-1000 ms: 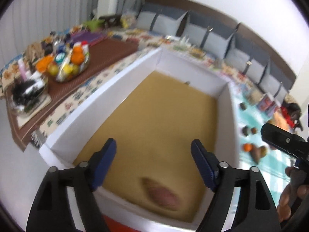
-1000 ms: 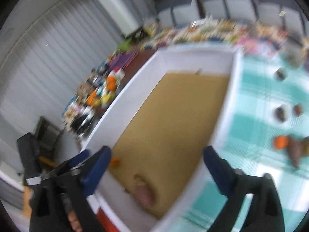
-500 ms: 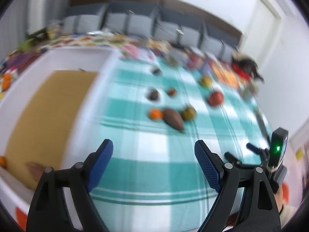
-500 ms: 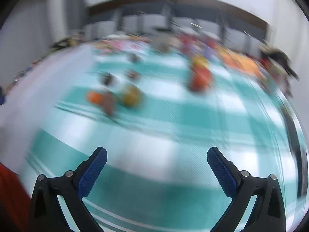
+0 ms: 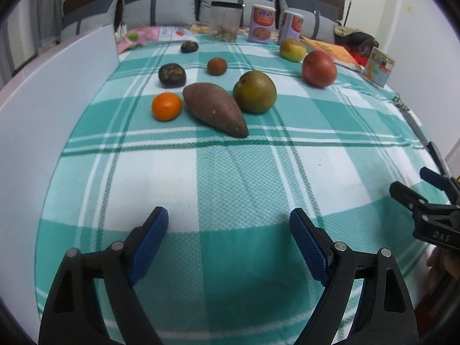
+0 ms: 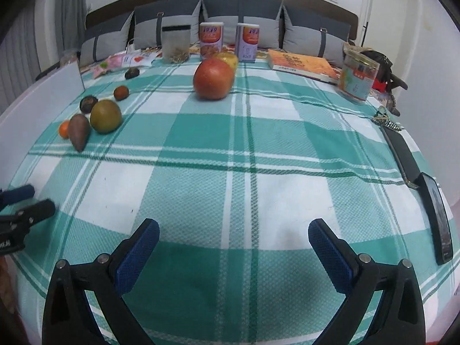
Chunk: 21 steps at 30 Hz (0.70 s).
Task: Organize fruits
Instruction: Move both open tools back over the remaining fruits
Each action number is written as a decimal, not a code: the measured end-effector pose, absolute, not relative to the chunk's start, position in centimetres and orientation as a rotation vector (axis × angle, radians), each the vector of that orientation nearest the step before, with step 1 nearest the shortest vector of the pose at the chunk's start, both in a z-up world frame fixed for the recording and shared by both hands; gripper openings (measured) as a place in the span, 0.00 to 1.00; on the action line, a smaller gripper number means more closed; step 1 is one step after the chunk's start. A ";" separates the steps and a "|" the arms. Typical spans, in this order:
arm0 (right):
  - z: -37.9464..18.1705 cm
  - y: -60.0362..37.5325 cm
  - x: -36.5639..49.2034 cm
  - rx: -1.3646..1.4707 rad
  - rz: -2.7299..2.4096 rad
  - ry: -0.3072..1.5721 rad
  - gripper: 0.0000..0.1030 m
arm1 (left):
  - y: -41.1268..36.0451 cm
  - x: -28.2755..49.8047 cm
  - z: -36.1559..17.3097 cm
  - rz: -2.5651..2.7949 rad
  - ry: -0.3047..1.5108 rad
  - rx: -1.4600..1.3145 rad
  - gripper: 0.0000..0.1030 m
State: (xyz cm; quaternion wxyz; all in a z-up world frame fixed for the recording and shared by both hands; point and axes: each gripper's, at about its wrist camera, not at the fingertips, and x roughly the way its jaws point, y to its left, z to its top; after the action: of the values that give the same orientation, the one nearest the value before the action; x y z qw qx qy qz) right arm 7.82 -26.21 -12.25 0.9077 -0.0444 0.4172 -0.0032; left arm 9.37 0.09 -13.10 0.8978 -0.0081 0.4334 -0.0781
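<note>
I've swung both hands from the white box (image 5: 57,109) to the checked cloth, and my left gripper (image 5: 228,231), empty and opening, probably sits nearer than my wide-apart right gripper (image 6: 233,237) to the sweet potato (image 5: 214,109) lying ahead-left, tapered end toward me

I see a bed under a green-and-white checked cloth (image 5: 230,172), on it a sweet potato (image 5: 214,108), orange (image 5: 166,106), green pear (image 5: 254,92), red apple (image 5: 319,69), two cans (image 6: 211,44), a book (image 6: 302,63), phone (image 6: 438,218)
</note>
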 end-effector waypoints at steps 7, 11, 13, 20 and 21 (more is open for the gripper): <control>-13.1 -25.1 8.0 -0.111 0.002 0.865 1.00 | -0.6 9.6 -13.8 -0.163 0.895 0.027 0.92; -13.4 -24.9 8.0 -0.115 0.004 0.869 1.00 | -0.8 9.5 -13.8 -0.160 0.897 0.043 0.93; -13.4 -24.8 8.0 -0.116 0.004 0.871 1.00 | -0.7 9.5 -13.8 -0.161 0.896 0.041 0.93; -13.8 -26.3 8.4 -0.026 -0.013 0.900 1.00 | -0.6 9.4 -13.8 -0.167 0.892 0.030 0.93; -13.8 -26.5 8.4 -0.014 -0.016 0.903 1.00 | -0.6 9.4 -13.8 -0.168 0.892 0.027 0.93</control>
State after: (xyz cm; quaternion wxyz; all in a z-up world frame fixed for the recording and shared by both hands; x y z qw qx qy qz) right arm 8.41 -26.51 -13.80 0.8998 -0.0070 0.4362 -0.0077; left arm 9.37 -0.55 -13.76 0.8987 0.0131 0.4307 -0.0813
